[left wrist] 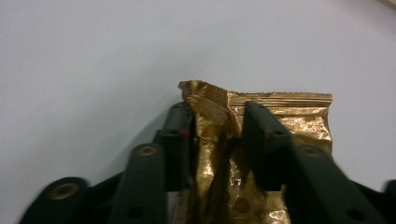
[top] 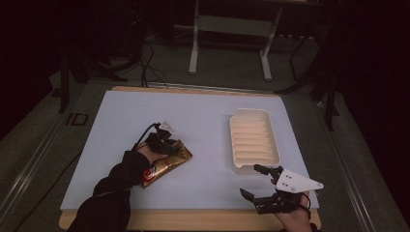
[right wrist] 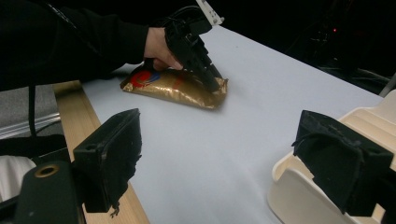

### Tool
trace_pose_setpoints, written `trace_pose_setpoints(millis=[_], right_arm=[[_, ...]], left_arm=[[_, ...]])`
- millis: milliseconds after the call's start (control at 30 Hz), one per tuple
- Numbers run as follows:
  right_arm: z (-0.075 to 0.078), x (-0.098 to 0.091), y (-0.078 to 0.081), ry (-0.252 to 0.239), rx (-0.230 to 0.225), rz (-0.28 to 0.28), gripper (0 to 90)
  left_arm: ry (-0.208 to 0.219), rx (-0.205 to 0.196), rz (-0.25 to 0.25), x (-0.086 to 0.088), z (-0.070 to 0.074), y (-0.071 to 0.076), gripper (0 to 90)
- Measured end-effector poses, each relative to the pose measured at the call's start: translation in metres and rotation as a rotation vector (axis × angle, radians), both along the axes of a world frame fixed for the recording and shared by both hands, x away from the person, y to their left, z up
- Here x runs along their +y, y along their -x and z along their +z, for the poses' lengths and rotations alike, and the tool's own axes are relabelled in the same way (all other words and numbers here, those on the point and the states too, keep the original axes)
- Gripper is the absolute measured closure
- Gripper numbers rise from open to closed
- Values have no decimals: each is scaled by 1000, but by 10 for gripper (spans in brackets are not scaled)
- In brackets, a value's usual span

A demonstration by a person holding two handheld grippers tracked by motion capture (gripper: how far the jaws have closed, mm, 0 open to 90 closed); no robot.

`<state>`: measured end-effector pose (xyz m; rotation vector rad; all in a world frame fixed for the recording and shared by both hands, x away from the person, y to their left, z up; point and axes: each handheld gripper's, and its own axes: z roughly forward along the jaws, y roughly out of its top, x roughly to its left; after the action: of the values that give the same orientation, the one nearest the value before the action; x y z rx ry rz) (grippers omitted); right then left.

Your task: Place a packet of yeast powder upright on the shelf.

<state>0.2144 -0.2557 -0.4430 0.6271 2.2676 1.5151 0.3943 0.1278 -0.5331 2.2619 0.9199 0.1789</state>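
A gold foil snack packet (top: pixel 167 163) with a red mark at one end lies on the left part of the white board (top: pixel 203 116). My left gripper (top: pixel 170 144) points down onto the packet's far end. In the left gripper view its jaws (left wrist: pixel 215 114) pinch a raised, crumpled fold of the gold packet (left wrist: pixel 303 121) between the pads. The right gripper view shows that same packet (right wrist: pixel 177 88) under the left gripper (right wrist: pixel 211 80) and the hand holding it. My right gripper (top: pixel 251 180) hovers at the front right, open and with nothing in it (right wrist: pixel 224 154).
A cream ribbed tray (top: pixel 254 140) lies on the right half of the board, its near corner (right wrist: pixel 299 196) just beside my right gripper. A wooden table edge (top: pixel 193 220) runs along the front. A metal stand (top: pixel 193 48) and cables sit on the dark floor behind.
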Motion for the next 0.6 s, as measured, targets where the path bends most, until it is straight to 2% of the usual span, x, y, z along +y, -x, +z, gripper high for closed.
trace_pose_setpoints(millis=[100, 233, 300, 333, 433, 600], right_arm=[[0, 0, 0, 0, 0, 1, 149], [0, 0, -1, 4, 0, 2, 150], [0, 0, 0, 3, 1, 0, 150], [0, 0, 0, 3, 2, 0, 150], [0, 0, 0, 2, 2, 0, 150], [0, 0, 0, 1, 2, -1, 152]], left_arm=[[-14, -6, 8, -1, 0, 0, 697], [-33, -13, 18, -3, 1, 2, 830], [-45, -26, 24, -5, 2, 4, 863], [-56, -43, 24, -7, 4, 7, 872], [-56, -49, 29, -7, 5, 8, 884], [-58, -89, 34, -11, 19, 18, 895]])
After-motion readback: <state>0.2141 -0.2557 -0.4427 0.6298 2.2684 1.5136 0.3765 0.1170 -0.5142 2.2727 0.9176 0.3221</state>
